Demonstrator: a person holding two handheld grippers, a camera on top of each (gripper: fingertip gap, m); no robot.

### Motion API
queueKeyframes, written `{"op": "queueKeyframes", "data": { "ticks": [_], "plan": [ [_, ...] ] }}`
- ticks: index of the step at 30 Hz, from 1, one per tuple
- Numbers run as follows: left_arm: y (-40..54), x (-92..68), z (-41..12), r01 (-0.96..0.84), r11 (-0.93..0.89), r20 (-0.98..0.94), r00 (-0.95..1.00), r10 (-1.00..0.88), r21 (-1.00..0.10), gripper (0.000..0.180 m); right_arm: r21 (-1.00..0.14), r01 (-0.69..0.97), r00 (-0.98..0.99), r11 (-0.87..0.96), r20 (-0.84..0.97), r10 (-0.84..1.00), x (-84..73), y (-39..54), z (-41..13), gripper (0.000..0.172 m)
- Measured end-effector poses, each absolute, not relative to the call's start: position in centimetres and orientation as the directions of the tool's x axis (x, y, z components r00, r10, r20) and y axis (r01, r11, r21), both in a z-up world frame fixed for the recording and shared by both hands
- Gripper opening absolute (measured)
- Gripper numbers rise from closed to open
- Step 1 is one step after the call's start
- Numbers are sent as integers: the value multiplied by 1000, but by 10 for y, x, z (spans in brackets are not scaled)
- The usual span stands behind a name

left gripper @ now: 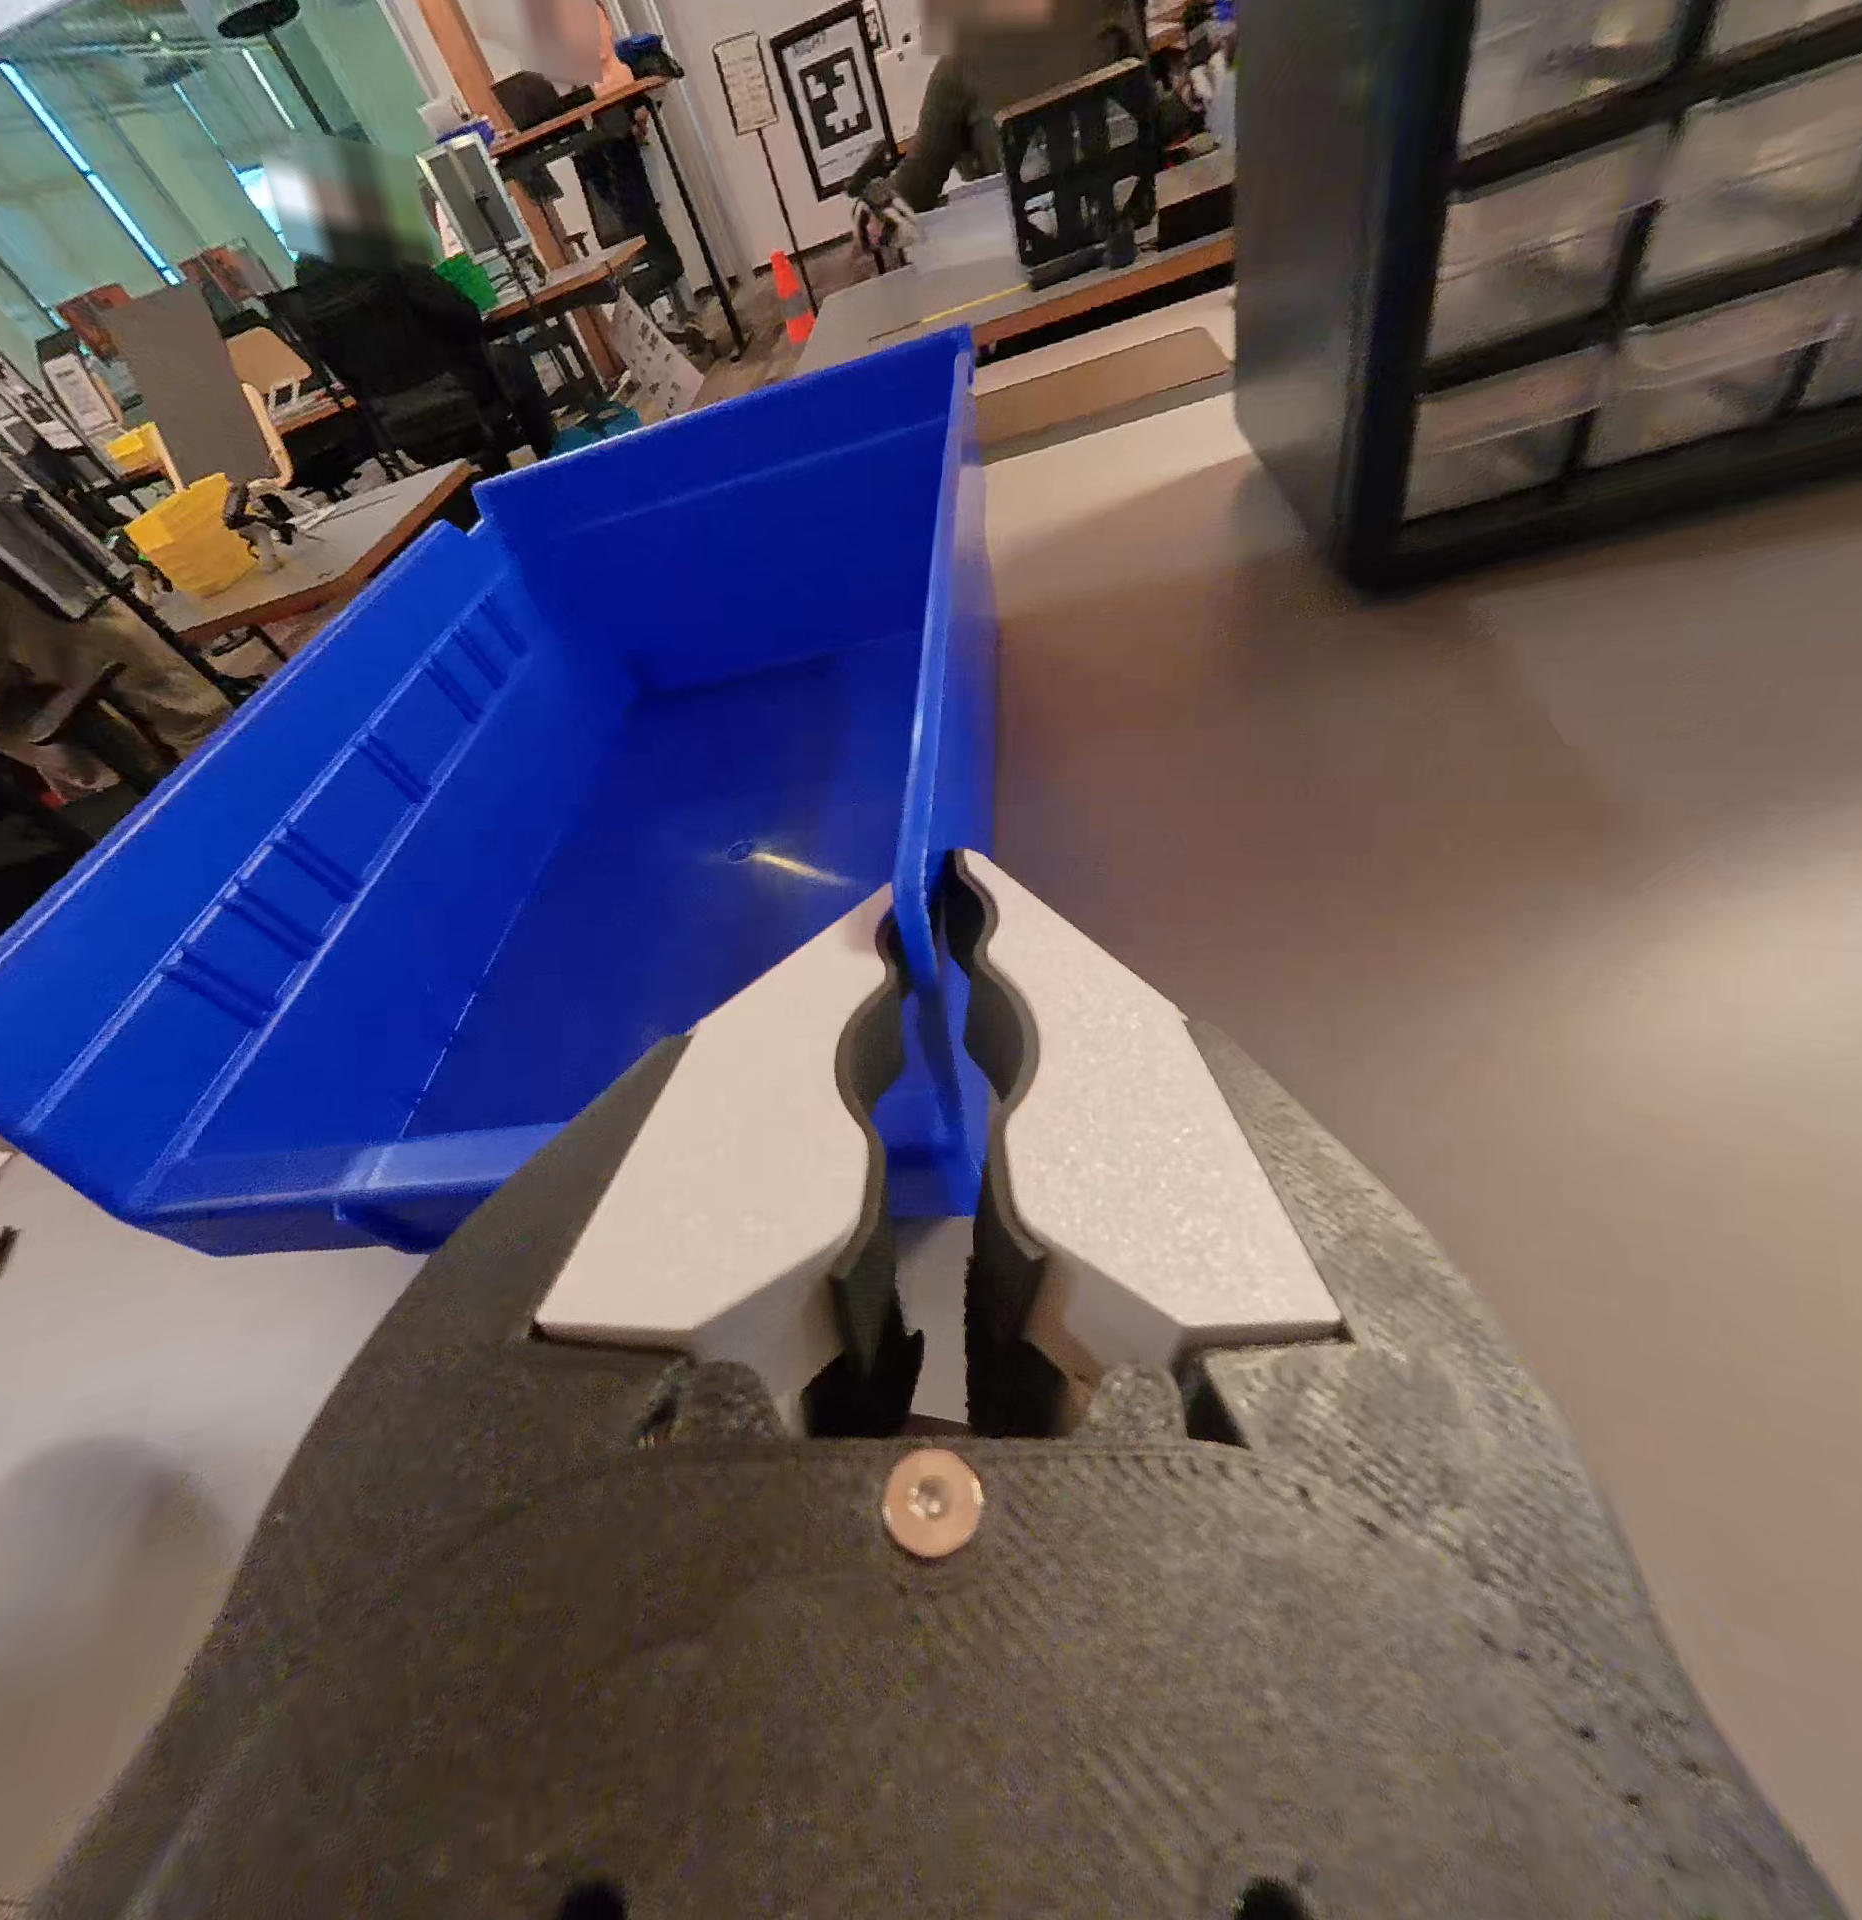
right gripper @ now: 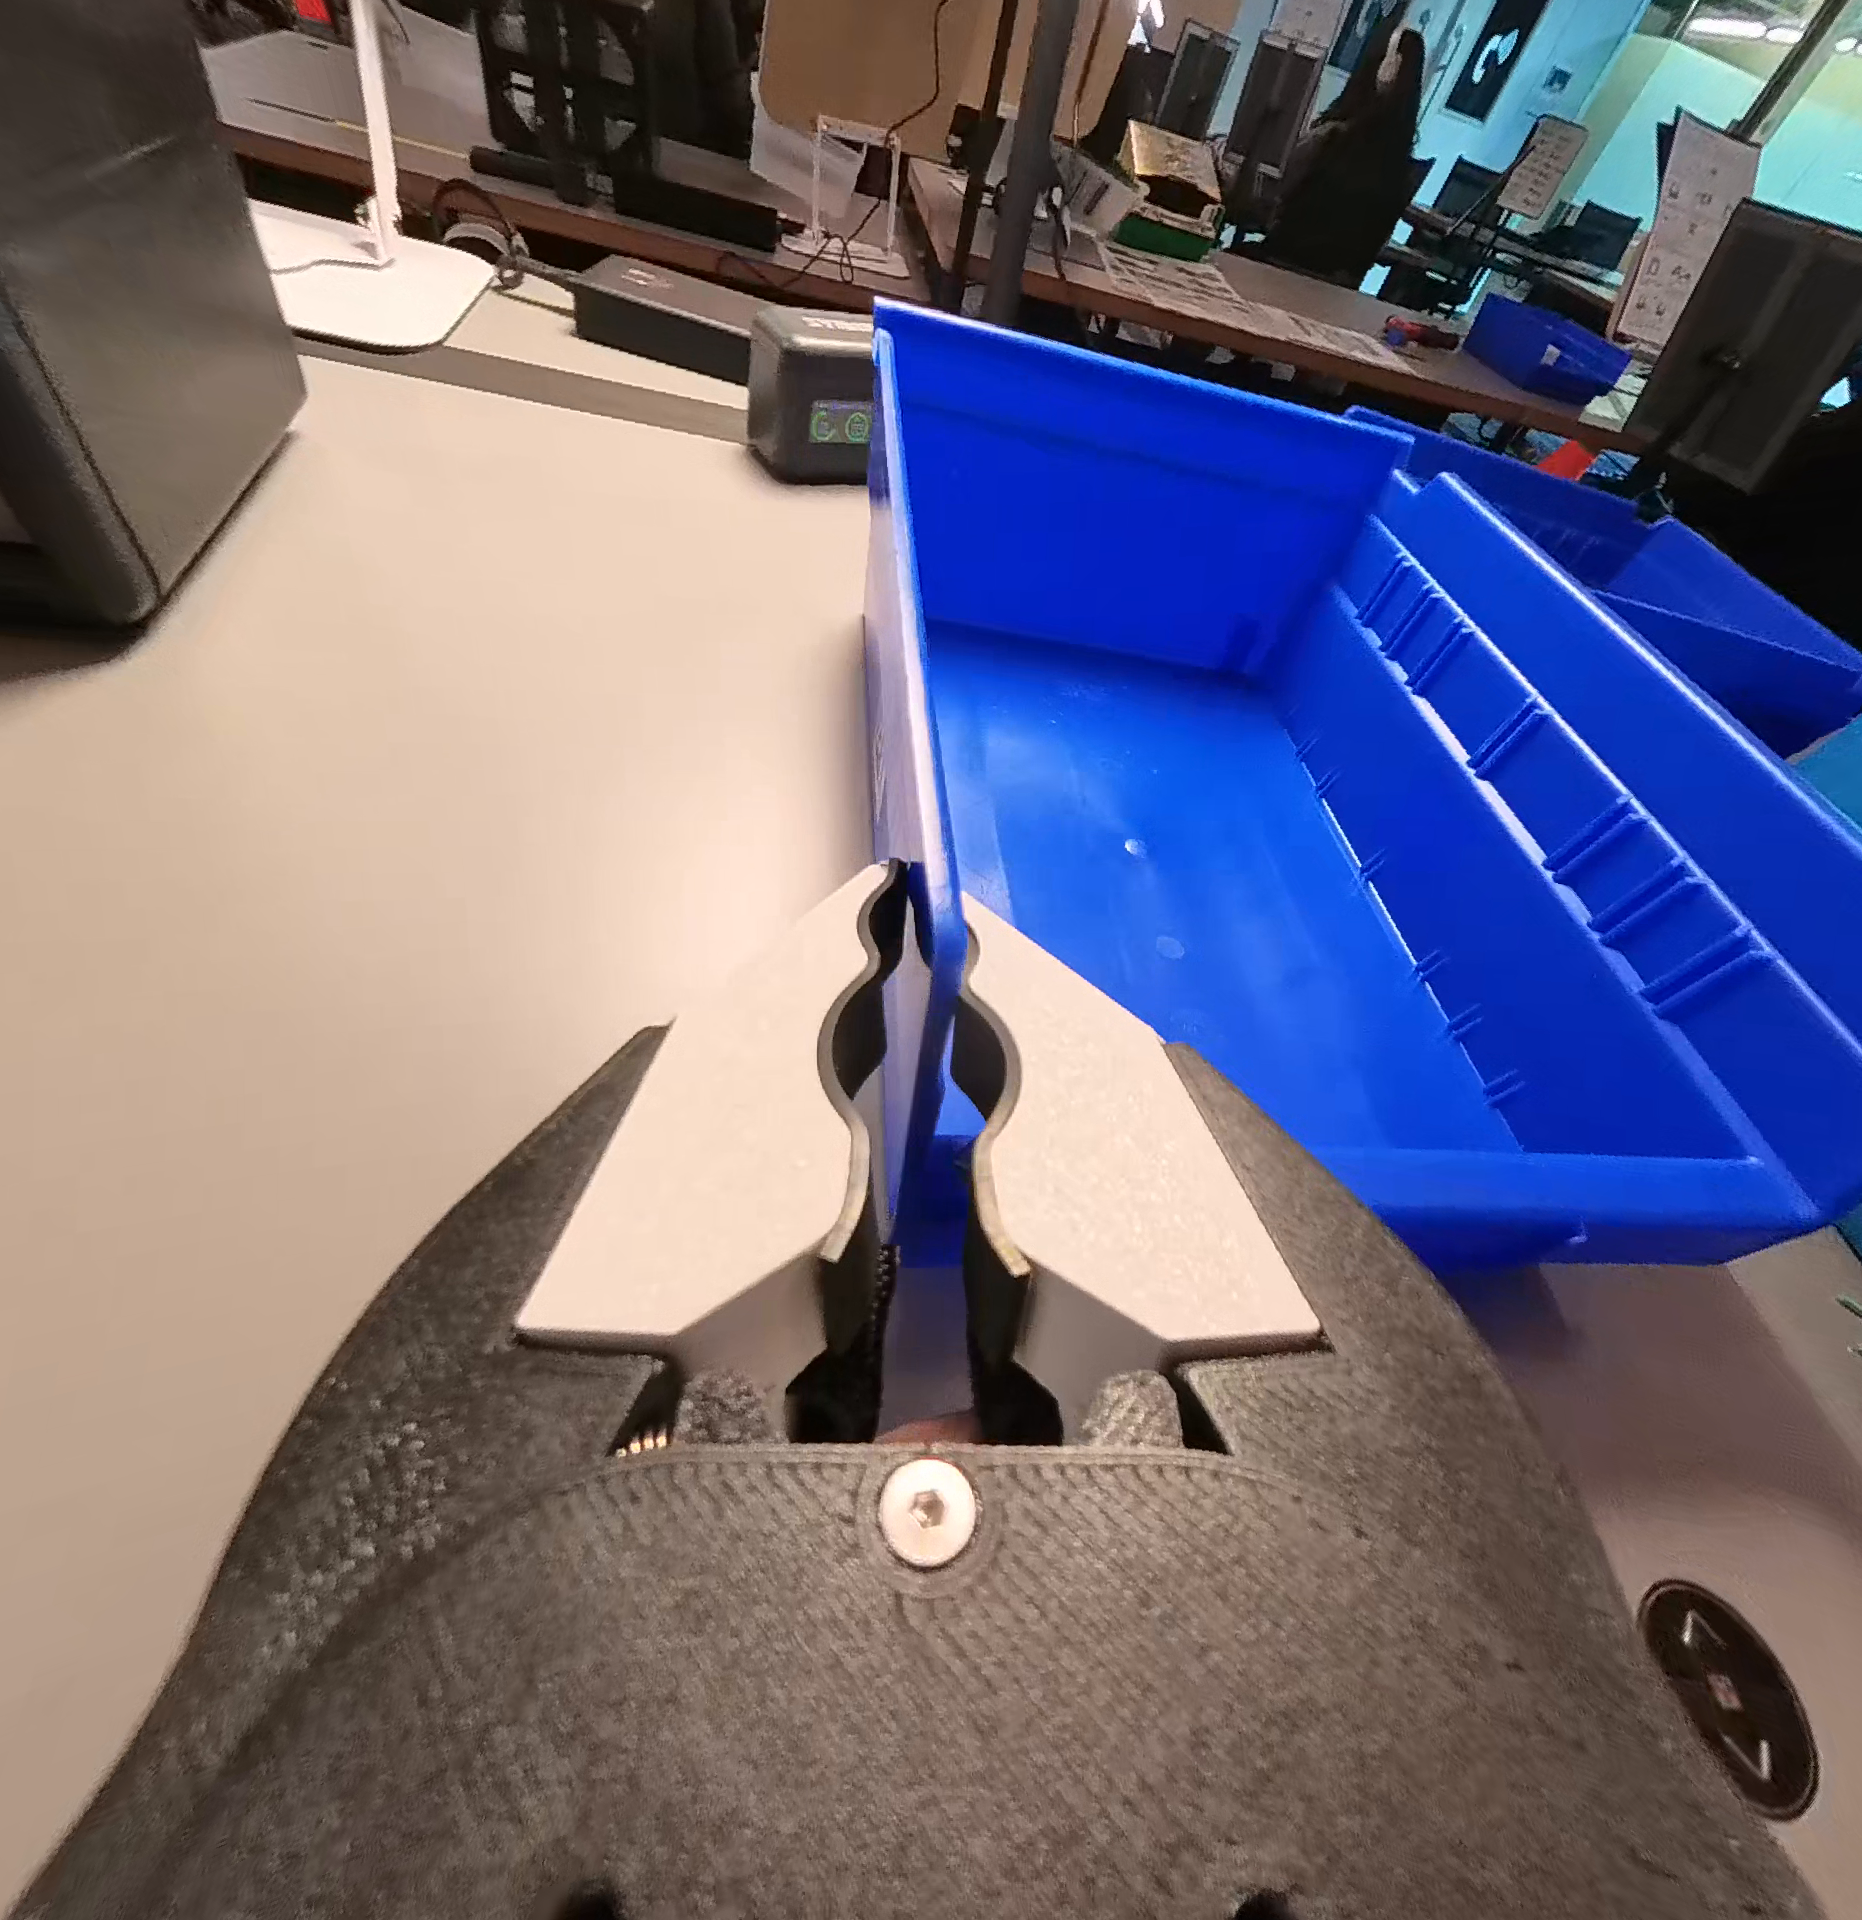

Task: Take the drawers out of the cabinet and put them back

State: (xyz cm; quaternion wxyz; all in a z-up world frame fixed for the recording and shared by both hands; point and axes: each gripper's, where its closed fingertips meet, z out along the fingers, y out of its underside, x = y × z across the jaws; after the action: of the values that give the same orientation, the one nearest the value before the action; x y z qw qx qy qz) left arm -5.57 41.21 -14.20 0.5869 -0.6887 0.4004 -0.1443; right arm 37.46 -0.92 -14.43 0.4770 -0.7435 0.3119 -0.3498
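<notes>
In the left wrist view, a blue plastic drawer [left gripper: 646, 831] sits on the grey table [left gripper: 1426, 935], left of the black-framed cabinet [left gripper: 1633, 260] with clear drawers. My left gripper [left gripper: 932, 883] is shut on this drawer's right side wall, near its front corner. In the right wrist view, a blue drawer [right gripper: 1166, 831] lies right of the grey cabinet side [right gripper: 106, 312]. My right gripper [right gripper: 932, 894] is shut on that drawer's left side wall. Both drawers are empty inside. Neither view shows the other gripper.
A second blue drawer [right gripper: 1685, 623] lies close behind and to the right of the one in the right gripper. A black box [right gripper: 807, 405] and a white lamp base [right gripper: 387, 281] stand at the table's far edge [right gripper: 387, 779]. Other workbenches and people are in the background.
</notes>
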Motion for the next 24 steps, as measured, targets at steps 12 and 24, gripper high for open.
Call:
{"op": "queueKeyframes", "data": {
  "ticks": [12, 24],
  "plan": [
    [482, -77, -143, -440, 9, -319, 637, -701, -898, 2, -930, -145, 570, -337, 201, -797, 405, -19, -145, 5],
    [497, -91, -135, -429, 16, -318, 644, -696, -903, 11, -937, -118, 551, -328, 213, -807, 398, -24, -141, 18]
  ]
}}
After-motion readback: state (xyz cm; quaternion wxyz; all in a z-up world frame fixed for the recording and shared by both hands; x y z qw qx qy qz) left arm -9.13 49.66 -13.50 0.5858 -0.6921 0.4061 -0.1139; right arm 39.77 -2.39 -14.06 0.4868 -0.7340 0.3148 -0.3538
